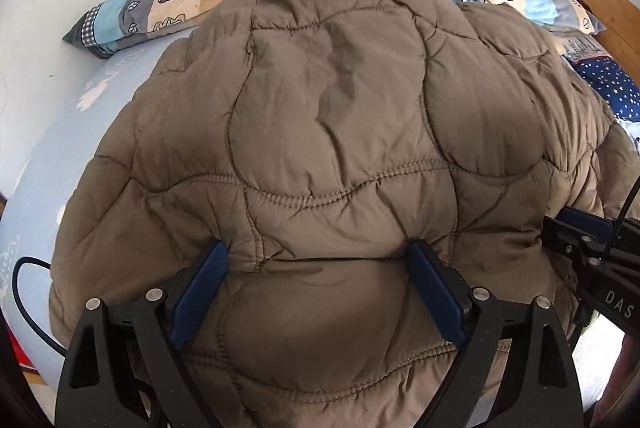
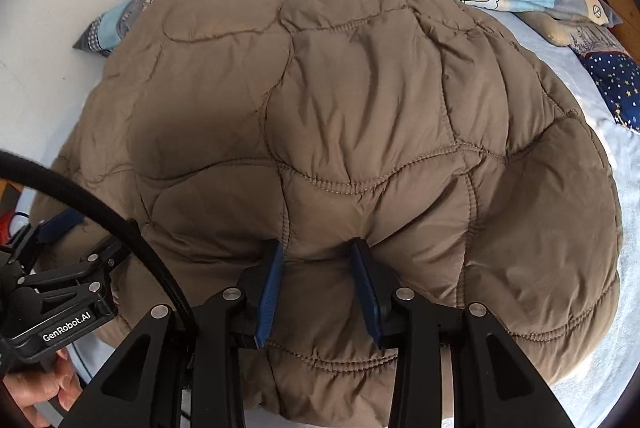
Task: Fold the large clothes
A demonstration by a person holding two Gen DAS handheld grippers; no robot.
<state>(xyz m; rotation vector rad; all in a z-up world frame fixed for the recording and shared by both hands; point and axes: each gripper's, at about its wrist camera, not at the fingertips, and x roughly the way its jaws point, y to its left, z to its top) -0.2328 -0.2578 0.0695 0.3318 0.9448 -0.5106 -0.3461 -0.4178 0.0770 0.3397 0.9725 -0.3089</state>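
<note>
1. While the brown quilted jacket [image 1: 328, 132] is lying spread over the light blue bed [image 1: 60, 156], its far edge is reaching the patchwork pillow [image 1: 160, 8] by the white wall.
2. You are holding the left gripper [image 1: 316, 256] over the jacket's near edge, its jaws standing wide apart with a padded fold bulging between them.
3. You are keeping the right gripper [image 2: 318, 252] just to the right, its jaws narrower and pinching a ridge of the jacket's fabric.
4. Your hand [image 2: 44, 388] is showing at the near left.
</note>
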